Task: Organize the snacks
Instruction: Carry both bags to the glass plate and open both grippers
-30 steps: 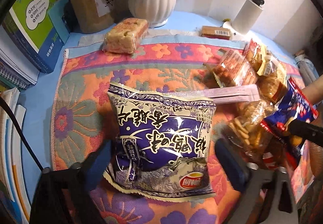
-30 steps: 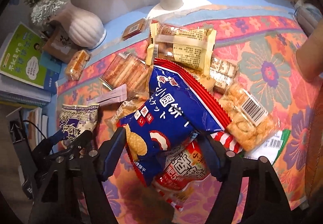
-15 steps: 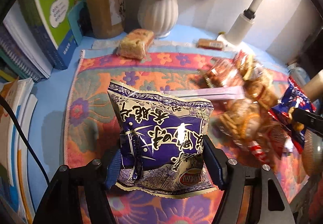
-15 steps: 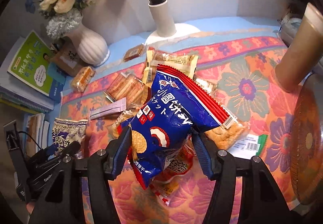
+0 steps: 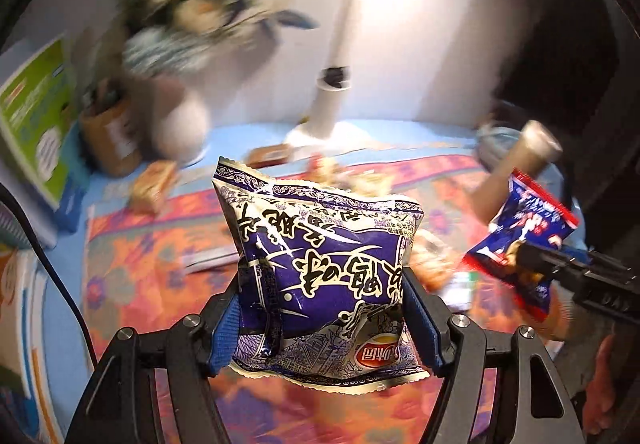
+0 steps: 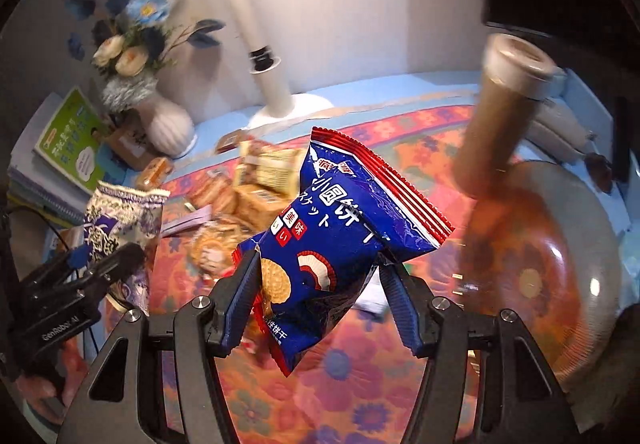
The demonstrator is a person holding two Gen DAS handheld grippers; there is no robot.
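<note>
Containers: amber glass bowl (image 6: 560,264) at right edge of floral cloth (image 6: 344,376), tall brown tube (image 6: 500,115) leaning at its rim; bowl contents unclear, blurred. Brown pen holder (image 5: 110,135) beside white ribbed vase (image 6: 168,125) w/ flowers, contents blurred.

L gripper (image 5: 320,308): clamped on purple chip bag (image 5: 324,284), pads pressing both sides, bag clear of cloth. R gripper (image 6: 316,296): clamped on blue biscuit bag (image 6: 340,240), bag tilted, also clear of cloth.

Surroundings: pile of loose snack packs (image 6: 256,179) mid-cloth, below and behind the held bags. Single wrapped cake (image 6: 154,171) near vase. White lamp post (image 6: 272,91) at back centre. Green-cover book (image 6: 70,141) on stack at left. Left-wrist view heavily blurred, detail limited
</note>
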